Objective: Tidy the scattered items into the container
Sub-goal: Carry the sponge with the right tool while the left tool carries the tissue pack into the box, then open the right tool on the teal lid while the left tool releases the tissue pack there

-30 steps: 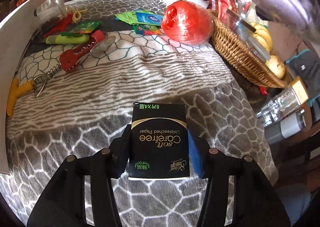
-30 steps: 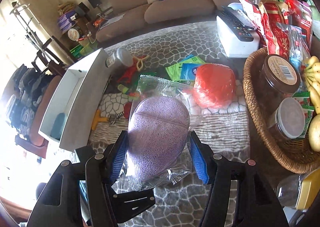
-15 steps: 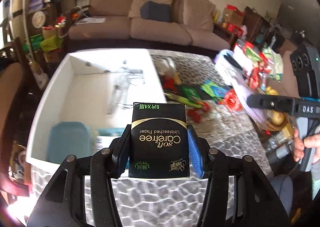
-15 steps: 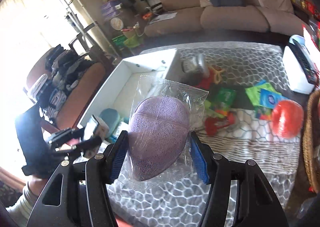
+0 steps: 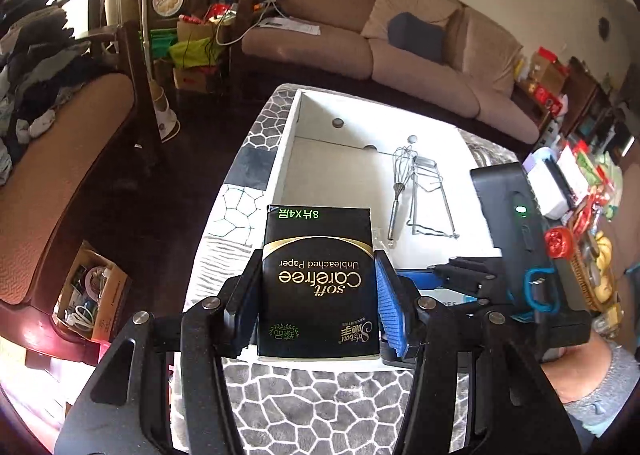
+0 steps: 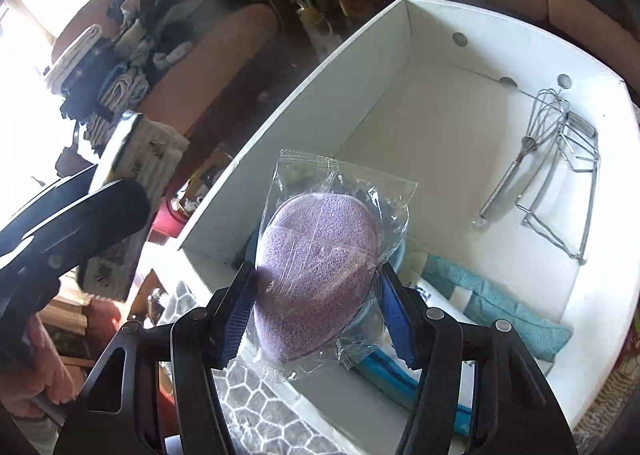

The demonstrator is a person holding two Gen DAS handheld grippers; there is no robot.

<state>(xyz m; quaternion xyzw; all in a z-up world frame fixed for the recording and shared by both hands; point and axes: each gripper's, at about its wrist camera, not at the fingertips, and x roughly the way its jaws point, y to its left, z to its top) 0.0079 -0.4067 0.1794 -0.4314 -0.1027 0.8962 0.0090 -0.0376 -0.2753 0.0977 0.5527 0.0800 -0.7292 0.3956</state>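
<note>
Left gripper (image 5: 318, 295) is clamped on a black Carefree tissue pack (image 5: 318, 283), right gripper (image 6: 316, 311) on a bagged purple sponge (image 6: 320, 275), both over the white rectangular box (image 6: 288, 127). Wire whisk (image 6: 520, 159) lies at 2 o'clock, teal towel (image 6: 508, 303) at 3.

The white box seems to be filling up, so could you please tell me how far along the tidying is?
Done: a whisk, wire rack and teal cloth already lie in the white box. In hand: the left tool grips a black tissue pack, the right tool a bagged purple sponge, both at the box. Left: release them; other scattered items are not visible now.
</note>
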